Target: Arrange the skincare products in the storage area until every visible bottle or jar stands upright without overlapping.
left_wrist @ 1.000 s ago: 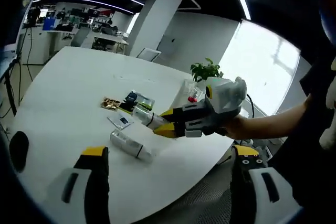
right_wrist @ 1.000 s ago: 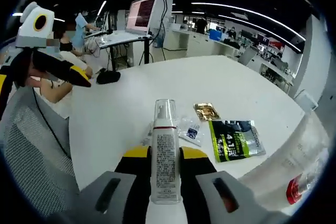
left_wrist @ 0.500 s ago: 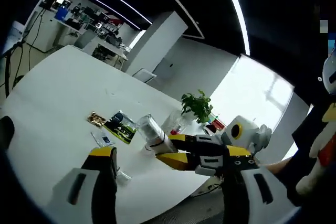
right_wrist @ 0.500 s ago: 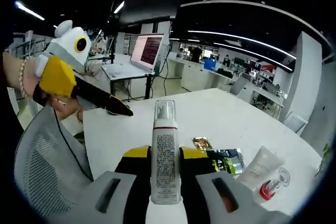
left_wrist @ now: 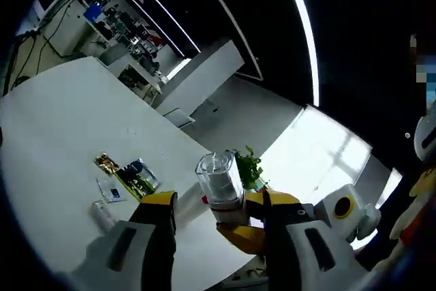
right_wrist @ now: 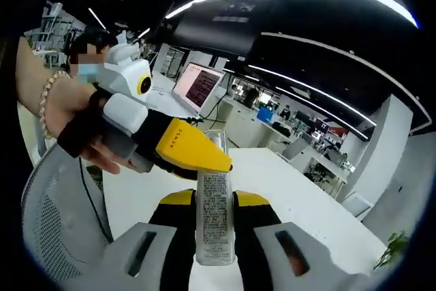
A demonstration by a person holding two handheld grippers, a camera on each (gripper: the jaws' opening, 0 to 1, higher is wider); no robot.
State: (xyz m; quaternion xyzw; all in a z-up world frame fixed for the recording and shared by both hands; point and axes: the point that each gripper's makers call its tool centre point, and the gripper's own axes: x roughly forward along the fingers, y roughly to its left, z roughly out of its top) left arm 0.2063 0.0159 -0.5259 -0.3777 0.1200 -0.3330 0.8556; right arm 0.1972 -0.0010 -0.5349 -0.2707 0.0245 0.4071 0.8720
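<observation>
The right gripper (right_wrist: pixel 215 233) is clamped on a pump bottle (right_wrist: pixel 214 216) held up in the air, its long axis running along the jaws and its clear cap (left_wrist: pixel 216 170) rising between the wide-apart jaws of the left gripper (left_wrist: pixel 216 217), which closes on nothing. Beyond, on the white table (left_wrist: pixel 61 134) and well apart from both grippers, a small bottle (left_wrist: pixel 103 213) lies on its side near the near edge. Beside it are sachets (left_wrist: pixel 128 175), and a potted plant (left_wrist: pixel 249 165) stands at the far edge.

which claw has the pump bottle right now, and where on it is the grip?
The right claw grips the pump bottle by its lower body, cap end pointing away. The left claw reaches around the clear cap, jaws either side; contact cannot be told.
</observation>
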